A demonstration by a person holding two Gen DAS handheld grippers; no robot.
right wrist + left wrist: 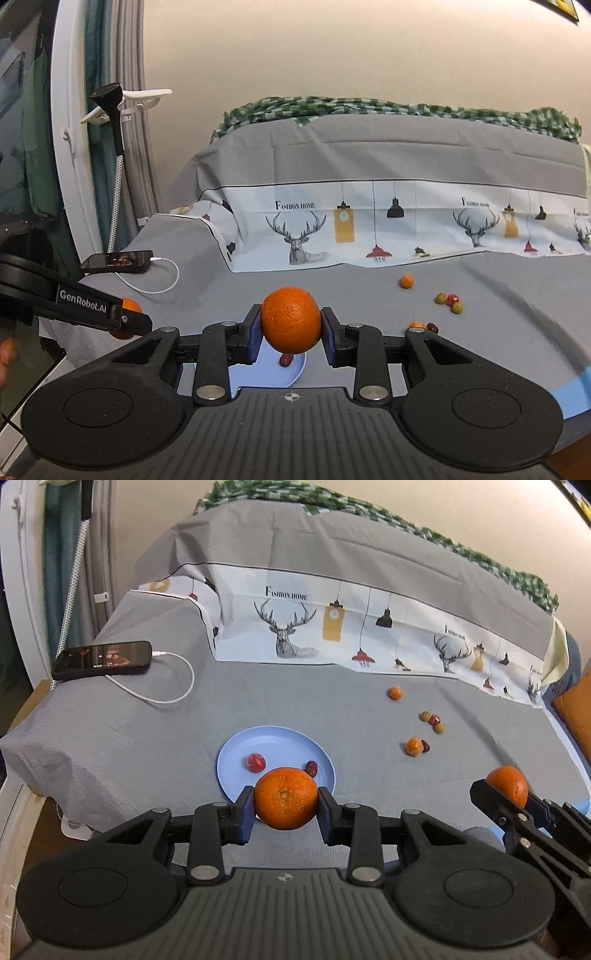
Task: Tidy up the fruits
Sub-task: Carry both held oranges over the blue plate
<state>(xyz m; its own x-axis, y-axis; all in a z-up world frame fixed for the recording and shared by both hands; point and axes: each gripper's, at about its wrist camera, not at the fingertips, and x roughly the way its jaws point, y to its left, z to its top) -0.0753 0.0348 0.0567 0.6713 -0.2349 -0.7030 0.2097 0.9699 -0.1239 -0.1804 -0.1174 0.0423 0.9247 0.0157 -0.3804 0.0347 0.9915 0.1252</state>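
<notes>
Cream wall [332,55], grey-sheeted bed [110,720], curtains [129,74]

Grey bed [129,738]: blue plate [236,753], phone [103,659] (charging), scattered fruit [413,746]

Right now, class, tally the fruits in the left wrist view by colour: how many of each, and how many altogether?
Orange fruits: 4
Red fruits: 4
Yellow-green fruits: 2
Total: 10
</notes>
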